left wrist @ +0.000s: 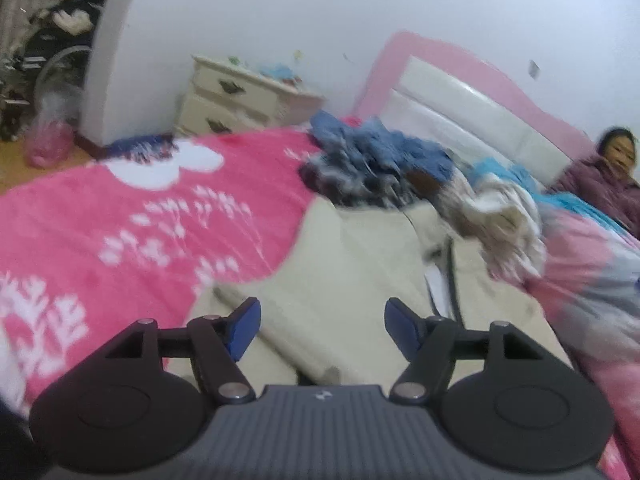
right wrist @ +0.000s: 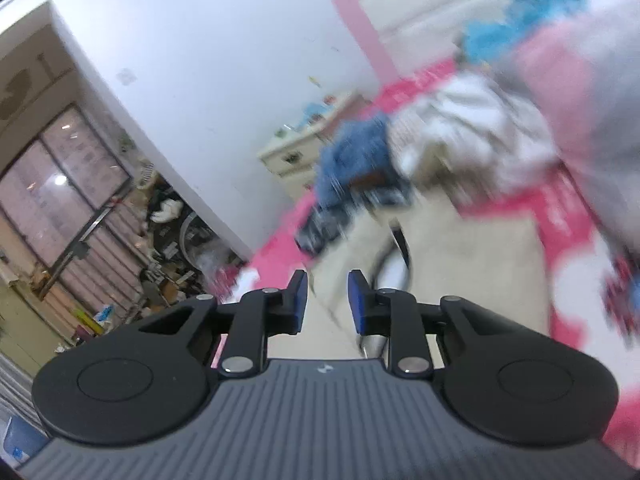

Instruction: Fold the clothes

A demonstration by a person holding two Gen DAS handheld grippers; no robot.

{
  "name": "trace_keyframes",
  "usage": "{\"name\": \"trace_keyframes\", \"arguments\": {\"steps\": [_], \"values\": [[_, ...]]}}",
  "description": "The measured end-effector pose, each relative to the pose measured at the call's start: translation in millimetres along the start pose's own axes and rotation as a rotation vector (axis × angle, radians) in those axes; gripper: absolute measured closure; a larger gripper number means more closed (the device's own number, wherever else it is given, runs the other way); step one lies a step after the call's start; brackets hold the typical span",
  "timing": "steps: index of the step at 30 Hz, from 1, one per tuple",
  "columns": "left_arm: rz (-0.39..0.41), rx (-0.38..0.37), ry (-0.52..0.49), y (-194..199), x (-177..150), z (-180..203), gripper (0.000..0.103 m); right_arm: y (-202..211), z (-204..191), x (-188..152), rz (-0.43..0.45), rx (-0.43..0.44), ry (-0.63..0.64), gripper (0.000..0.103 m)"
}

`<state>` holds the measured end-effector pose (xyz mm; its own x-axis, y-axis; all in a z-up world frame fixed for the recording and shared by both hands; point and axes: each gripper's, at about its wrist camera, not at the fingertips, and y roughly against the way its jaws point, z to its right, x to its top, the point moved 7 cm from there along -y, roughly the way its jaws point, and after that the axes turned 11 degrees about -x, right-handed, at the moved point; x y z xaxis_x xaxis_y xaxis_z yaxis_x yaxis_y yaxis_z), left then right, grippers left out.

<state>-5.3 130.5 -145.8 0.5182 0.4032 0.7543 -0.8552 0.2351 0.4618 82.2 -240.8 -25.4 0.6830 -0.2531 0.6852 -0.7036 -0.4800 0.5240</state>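
Surroundings: we note a nightstand (left wrist: pixel 240 96) upper left, a person (left wrist: pixel 608 184) far right, a clothes pile (left wrist: pixel 384 164) mid-frame.
Garment: we see a cream garment (left wrist: pixel 352 280), spread flat on the pink blanket (left wrist: pixel 120 216), lower centre.
Left gripper (left wrist: pixel 322 328): released, empty.
Right gripper (right wrist: pixel 327 300): narrowly parted, empty.

The pink blanket (left wrist: pixel 120 208) looked fleecy and matt; the cream garment (left wrist: pixel 340 280) was smooth cloth; the headboard (left wrist: pixel 460 108) was glossy white padding, and the nightstand (left wrist: pixel 240 96) painted wood.

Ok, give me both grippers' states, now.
Left gripper: open, nothing held, over the beige garment.
Right gripper: narrowly open, nothing between the pads.
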Motion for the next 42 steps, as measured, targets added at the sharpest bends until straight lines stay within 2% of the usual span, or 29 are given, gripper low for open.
{"name": "trace_keyframes", "arguments": {"steps": [3,6,7,9,11,13,16,17,20,24,25,26,29,31,34,38,42], "values": [[-0.085,0.011,0.000,10.3,-21.7,2.7,0.033,-5.1,4.7,-59.3,-0.085,-0.031,0.010,0.080],[-0.181,0.018,-0.016,18.2,-43.4,6.7,0.033,-23.7,-3.4,-111.8,-0.175,-0.085,0.093,0.081],[-0.208,0.035,-0.036,20.5,-49.8,8.1,0.033,-31.7,-3.6,-127.0,-0.212,-0.095,0.106,0.081],[-0.290,0.072,-0.097,19.7,-63.9,10.3,0.033,-40.1,8.4,-152.4,-0.264,-0.188,0.164,0.083],[-0.352,0.158,-0.139,22.2,-74.9,6.1,0.037,-42.9,23.4,-171.1,-0.299,-0.264,0.201,0.087],[-0.354,0.169,-0.162,32.3,-73.3,8.9,0.038,-26.1,36.5,-170.0,-0.276,-0.266,0.099,0.087],[-0.336,0.183,-0.182,50.0,-63.7,13.8,0.037,-6.2,40.6,-163.3,-0.199,-0.336,0.083,0.084],[-0.326,0.171,-0.193,54.6,-59.6,18.4,0.036,-1.5,40.3,-162.2,-0.173,-0.329,0.064,0.083],[-0.320,0.097,-0.232,54.9,-54.3,41.1,0.036,7.9,38.5,-166.1,-0.128,-0.276,-0.007,0.082],[-0.311,-0.039,-0.306,32.8,-62.5,80.4,0.037,-4.1,32.7,-177.4,-0.132,-0.236,0.020,0.082],[-0.344,-0.073,-0.323,21.8,-72.1,88.2,0.037,-6.8,32.8,-178.7,-0.135,-0.226,0.020,0.082],[-0.379,-0.077,-0.344,12.6,-83.6,91.1,0.040,-7.0,31.1,-178.2,-0.130,-0.223,0.021,0.082],[-0.446,-0.026,-0.383,1.8,-113.7,86.3,0.041,-4.4,33.5,-177.6,-0.102,-0.233,0.017,0.082],[-0.412,-0.047,-0.363,10.2,-116.5,82.3,0.041,-0.6,38.2,-176.7,-0.090,-0.240,-0.011,0.082],[-0.409,-0.063,-0.260,19.7,-114.7,71.0,0.040,1.1,42.1,-173.8,-0.075,-0.242,-0.028,0.082],[-0.399,-0.063,-0.196,33.9,-114.9,60.3,0.037,0.2,42.8,-170.7,-0.060,-0.246,-0.022,0.082],[-0.448,-0.011,-0.216,45.8,-124.3,52.5,0.037,4.5,42.5,-166.7,-0.033,-0.238,-0.023,0.082]]}}
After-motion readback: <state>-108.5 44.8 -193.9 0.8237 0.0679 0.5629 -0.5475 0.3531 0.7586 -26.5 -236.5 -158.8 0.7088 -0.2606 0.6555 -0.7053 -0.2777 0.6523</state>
